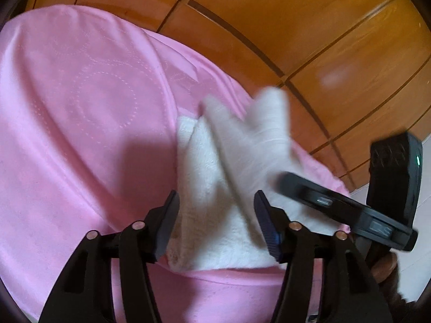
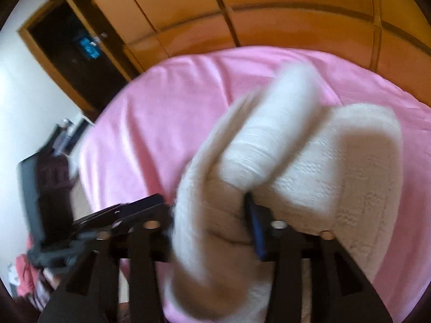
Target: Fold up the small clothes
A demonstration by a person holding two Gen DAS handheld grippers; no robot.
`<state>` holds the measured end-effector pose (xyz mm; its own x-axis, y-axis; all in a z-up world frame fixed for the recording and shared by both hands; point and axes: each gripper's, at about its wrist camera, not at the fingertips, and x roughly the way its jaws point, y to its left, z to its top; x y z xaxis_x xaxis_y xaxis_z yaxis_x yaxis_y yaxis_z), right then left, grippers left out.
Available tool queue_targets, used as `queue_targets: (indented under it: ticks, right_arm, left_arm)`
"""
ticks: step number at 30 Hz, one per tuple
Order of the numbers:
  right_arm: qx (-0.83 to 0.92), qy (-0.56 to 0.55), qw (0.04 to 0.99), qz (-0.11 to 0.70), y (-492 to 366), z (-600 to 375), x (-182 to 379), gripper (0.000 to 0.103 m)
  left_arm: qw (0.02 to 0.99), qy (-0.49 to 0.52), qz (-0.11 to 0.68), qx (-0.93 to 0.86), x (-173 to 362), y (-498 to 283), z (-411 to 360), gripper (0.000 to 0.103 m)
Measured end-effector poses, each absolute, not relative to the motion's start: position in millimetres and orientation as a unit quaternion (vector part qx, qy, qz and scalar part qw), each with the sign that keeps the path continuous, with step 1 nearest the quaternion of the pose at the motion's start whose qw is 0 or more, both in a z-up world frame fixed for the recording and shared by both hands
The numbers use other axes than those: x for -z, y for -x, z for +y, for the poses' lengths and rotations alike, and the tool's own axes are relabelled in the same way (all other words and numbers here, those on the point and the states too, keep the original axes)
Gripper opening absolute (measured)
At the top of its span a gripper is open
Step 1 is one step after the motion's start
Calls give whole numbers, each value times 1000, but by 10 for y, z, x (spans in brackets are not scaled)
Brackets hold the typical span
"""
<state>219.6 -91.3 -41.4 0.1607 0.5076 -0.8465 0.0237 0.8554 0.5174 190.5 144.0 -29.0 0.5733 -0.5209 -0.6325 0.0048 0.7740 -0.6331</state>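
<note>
Left claw [image 1: 216, 223]: its two black fingers are standing wide apart in the left camera, holding nothing, with the white cloth lying in the gap between them
Right claw [image 2: 207, 223]: in the right camera the white cloth is bunching up between its fingers, and it looks like it is pinching the cloth; the blue pad [image 2: 257, 231] is pressing against the cloth on one side
Right claw seen from the left camera [image 1: 347, 210]: it is showing up as a dark bar over the right edge of the cloth, blurry
White cloth [image 1: 229, 188]: a small fluffy piece, lying on the pink blanket in the left camera, with one part lifting up and looking blurry
White cloth in the right camera [image 2: 282, 167]: it is filling the middle of the picture, rolled and folded over on itself, close to the lens
Pink blanket [image 1: 80, 113]: it is spreading under everything, and only the left camera is showing the round dotted stitching on it
Wooden wall [image 1: 309, 32]: orange-brown panels are standing behind the blanket
Dark opening [image 2: 67, 48]: only the right camera is showing this, on the far left, with something blue inside
Left claw from the right camera [image 2: 54, 210]: dark and blurry at the left edge
</note>
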Motion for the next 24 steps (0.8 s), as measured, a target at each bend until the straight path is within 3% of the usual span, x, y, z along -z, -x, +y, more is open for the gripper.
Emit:
queue_targets:
  ticks: [3,9,17,19,21,24]
  right_arm:
    - [-148,-236,760,587,-1968,-1269,114,62]
    - [-64,-205,775,594,-1360,-1841,52,62]
    - [-54,-148,760,631,-710,-1731,284,66]
    - [-60,-128,765,629,-752,-1565,348,72]
    - [-48,-104,779,617,-838,-1444,393,71]
    - [-43,-68,790,608,-936,-1315,396,30]
  left_arm:
    - [823,321,435,174,269,-1953,1458,63]
    - [792,362,441,215,221,-2063,1412,68]
    - [790,299,489,218,200,-2227,922,67]
    - [795,281,496,207,212,-2269,844,55]
    - [802,258,503,191,227,-2342,780,20]
    - [823,240,486,172,147,-2305,875,11]
